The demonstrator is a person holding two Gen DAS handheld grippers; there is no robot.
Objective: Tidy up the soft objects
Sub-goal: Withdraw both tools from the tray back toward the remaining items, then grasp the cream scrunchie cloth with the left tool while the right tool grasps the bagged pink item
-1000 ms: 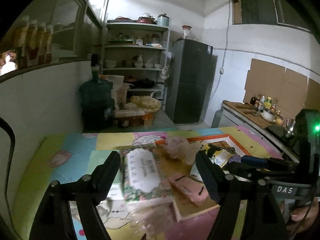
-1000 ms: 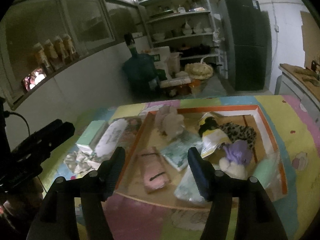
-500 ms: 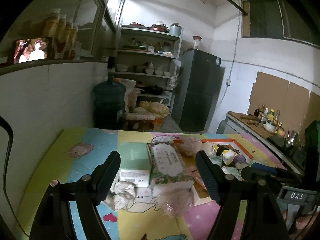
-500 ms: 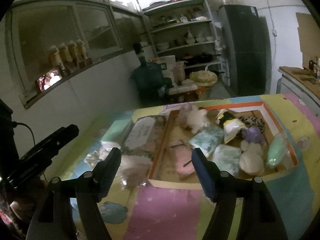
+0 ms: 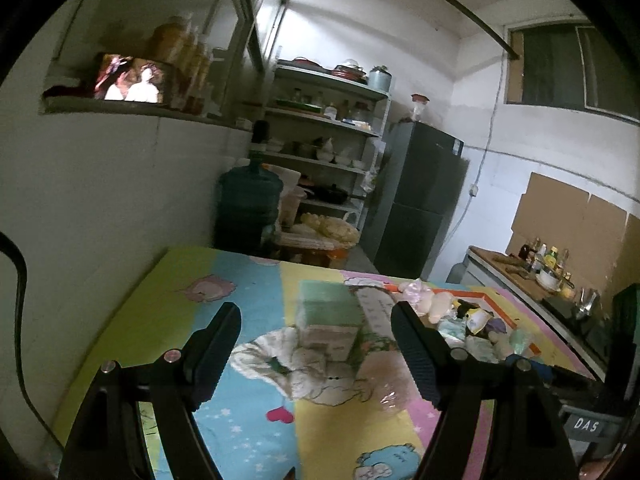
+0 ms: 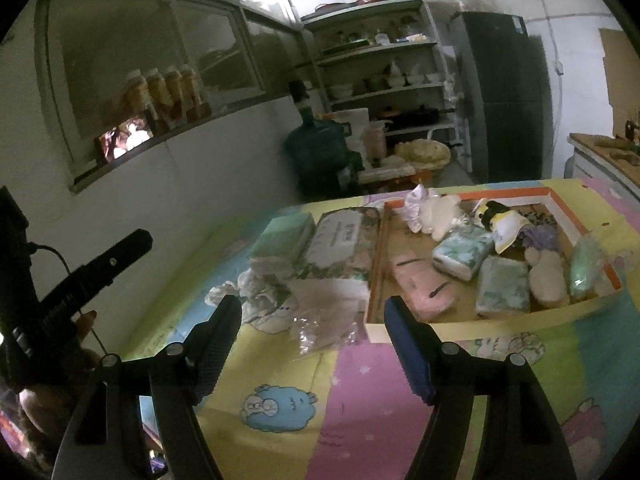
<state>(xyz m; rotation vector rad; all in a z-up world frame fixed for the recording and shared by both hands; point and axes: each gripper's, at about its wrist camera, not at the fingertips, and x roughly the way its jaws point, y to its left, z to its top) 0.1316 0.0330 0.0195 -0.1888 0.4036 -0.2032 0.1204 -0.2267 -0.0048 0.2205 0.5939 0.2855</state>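
Note:
An orange-rimmed cardboard tray point(image 6: 582, 236) on the cartoon-print mat holds several soft items: tissue packs point(image 6: 462, 254), a pink pouch point(image 6: 422, 290), plush toys point(image 6: 548, 276). Left of the tray lie a green tissue box point(image 6: 282, 240), a floral tissue pack point(image 6: 340, 240), a crumpled white cloth point(image 6: 256, 300) and a clear plastic bag point(image 6: 326, 316). My right gripper point(image 6: 312, 344) is open and empty, above the mat in front of the bag. My left gripper point(image 5: 316, 352) is open and empty, short of the cloth point(image 5: 280, 354) and the green box point(image 5: 330, 314).
A white wall runs along the mat's left side. Beyond the table stand a water jug point(image 5: 250, 208), shelves of dishes point(image 5: 324, 152) and a dark fridge point(image 5: 420, 204). A counter with bottles point(image 5: 532, 268) is at the right.
Both grippers have drawn back and risen from the tray and tissue packs. The objects now look smaller and farther. Both stay open and empty.

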